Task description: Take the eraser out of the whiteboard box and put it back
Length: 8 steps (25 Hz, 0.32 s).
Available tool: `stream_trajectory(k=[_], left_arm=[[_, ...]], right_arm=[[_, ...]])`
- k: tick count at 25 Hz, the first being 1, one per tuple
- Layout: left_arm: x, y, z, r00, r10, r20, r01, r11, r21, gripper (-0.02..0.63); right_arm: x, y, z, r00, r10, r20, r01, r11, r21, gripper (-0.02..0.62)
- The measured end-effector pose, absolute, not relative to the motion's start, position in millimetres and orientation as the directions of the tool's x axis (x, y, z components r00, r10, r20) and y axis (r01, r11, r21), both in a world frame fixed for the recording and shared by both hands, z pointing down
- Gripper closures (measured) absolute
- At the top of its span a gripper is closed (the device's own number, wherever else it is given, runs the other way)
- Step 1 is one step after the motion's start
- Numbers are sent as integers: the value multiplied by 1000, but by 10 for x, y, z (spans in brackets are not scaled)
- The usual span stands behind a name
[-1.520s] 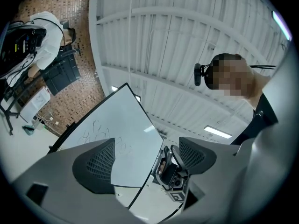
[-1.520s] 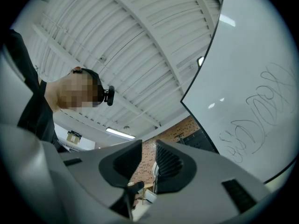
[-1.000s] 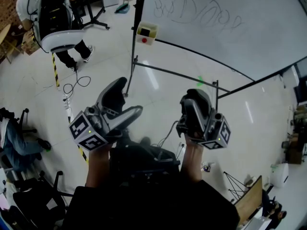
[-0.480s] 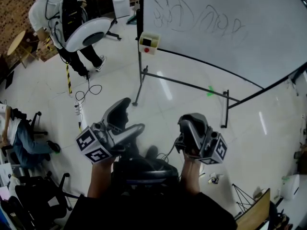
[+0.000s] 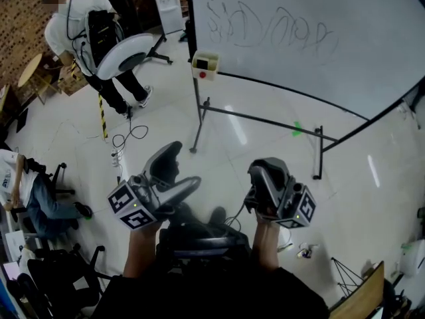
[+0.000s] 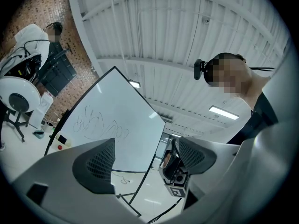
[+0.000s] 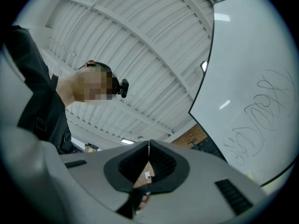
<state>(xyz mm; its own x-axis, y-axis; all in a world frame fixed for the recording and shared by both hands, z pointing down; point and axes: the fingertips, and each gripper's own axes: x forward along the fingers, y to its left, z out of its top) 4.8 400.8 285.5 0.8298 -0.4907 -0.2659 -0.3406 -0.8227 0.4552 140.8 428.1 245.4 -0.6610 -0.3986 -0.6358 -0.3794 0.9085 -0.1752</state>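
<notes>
The whiteboard [image 5: 312,32] with blue scribbles stands ahead on its wheeled frame. A cream box [image 5: 204,64] with a red dot hangs at its lower left corner, and shows small in the left gripper view too [image 6: 60,140]. I cannot make out an eraser. My left gripper [image 5: 186,165] is held low and far short of the box, pointing slightly upward, jaws open and empty [image 6: 145,160]. My right gripper [image 5: 265,169] is beside it, tilted up toward the ceiling. Its jaws have just been closing and now meet with nothing between them [image 7: 148,146].
The stand's dark legs [image 5: 198,121] and crossbar [image 5: 265,119] lie between me and the board. At upper left a person [image 5: 99,38] with a white round pack walks. Another person [image 5: 30,191] sits at left. Cables [image 5: 129,135] and striped tape [image 5: 103,115] cross the floor.
The board, its box and the stand have slid down in the head view. Both grippers sit a little lower in the picture. The person with the pack has shifted right.
</notes>
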Motion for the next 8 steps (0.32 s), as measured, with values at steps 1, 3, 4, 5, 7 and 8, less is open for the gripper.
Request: stream_trajectory(k=[1, 3, 4, 5, 7, 8], left_arm=[[39, 4010, 2854, 832, -487, -267, -337, -825, 453, 178], [17, 4016, 2847, 835, -479, -271, -329, -829, 451, 178], [2, 4023, 2836, 836, -475, -274, -325, -831, 451, 178], [-17, 4033, 2824, 837, -472, -277, -320, -833, 451, 178], [-65, 4055, 2798, 839, -464, -283, -311, -838, 449, 178], [-90, 4066, 2784, 841, -460, -286, -307, -840, 448, 178]], right_arm=[[1400, 4283, 2447, -659, -400, -637, -384, 907, -172, 575], [1377, 4290, 2427, -656, -403, -638, -392, 904, -167, 575], [1362, 4297, 2415, -655, -404, -638, -396, 903, -165, 575], [1342, 4306, 2401, -655, -406, -637, -401, 902, -163, 575], [1297, 4323, 2369, -654, -410, -636, -410, 898, -156, 575], [1274, 4331, 2352, -653, -411, -636, -416, 897, -153, 575]])
